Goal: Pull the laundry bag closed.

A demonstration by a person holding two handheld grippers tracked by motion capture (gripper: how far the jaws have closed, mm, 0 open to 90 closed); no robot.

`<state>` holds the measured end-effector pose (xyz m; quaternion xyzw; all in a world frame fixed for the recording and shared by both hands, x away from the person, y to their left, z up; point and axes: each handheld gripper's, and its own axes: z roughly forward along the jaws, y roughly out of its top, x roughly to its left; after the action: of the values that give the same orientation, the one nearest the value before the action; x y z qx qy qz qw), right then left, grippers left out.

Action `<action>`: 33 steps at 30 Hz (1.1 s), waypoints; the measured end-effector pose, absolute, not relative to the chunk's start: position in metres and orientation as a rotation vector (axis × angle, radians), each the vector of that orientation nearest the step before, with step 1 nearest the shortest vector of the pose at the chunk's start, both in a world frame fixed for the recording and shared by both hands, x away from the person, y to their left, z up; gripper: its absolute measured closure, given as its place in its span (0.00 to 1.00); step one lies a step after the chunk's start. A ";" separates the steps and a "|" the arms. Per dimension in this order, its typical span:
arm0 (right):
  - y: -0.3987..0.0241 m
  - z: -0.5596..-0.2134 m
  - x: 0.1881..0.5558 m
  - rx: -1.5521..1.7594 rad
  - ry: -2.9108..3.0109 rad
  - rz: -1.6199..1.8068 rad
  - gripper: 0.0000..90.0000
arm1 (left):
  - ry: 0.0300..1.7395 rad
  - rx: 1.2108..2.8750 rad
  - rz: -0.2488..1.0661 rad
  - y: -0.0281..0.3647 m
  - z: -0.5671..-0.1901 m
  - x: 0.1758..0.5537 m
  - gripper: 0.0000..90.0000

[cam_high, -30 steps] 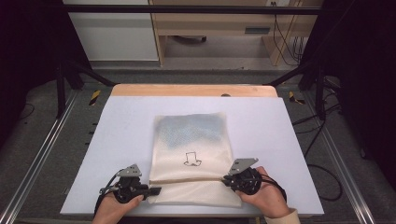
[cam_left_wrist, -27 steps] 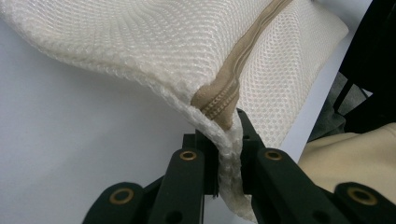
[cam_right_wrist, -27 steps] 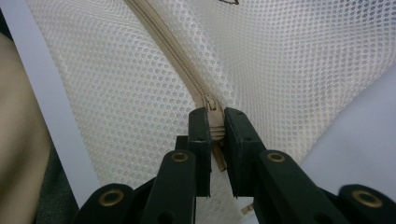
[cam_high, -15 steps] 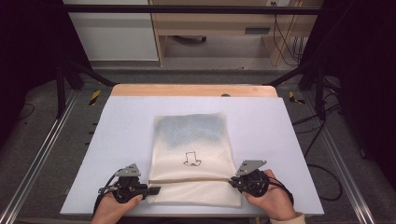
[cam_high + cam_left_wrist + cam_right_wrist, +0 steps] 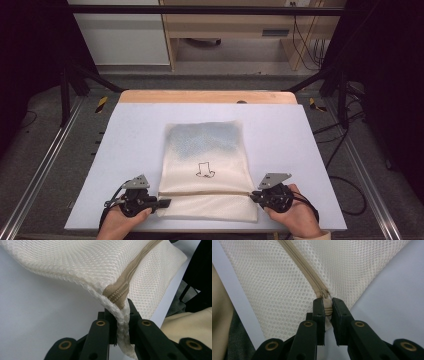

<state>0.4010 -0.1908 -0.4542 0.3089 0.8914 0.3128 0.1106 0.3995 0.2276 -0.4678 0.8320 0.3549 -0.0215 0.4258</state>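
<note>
mesh bag between both hand-held grippers

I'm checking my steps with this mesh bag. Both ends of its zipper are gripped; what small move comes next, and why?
Probably draw the right gripper slowly along the zipper toward the left gripper. It is shut on the zipper pull at the bag's right edge, while the left one pins the opposite corner, so the bag should stay put.
</note>
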 end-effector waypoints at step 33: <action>-0.183 -0.410 0.420 1.125 2.278 1.106 0.10 | 1.105 2.028 0.264 0.271 -0.432 0.399 0.09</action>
<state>0.4199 -0.1827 -0.4100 0.3991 0.8081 0.3922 0.1842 0.3986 0.2707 -0.4323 0.8007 0.4363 0.1042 0.3972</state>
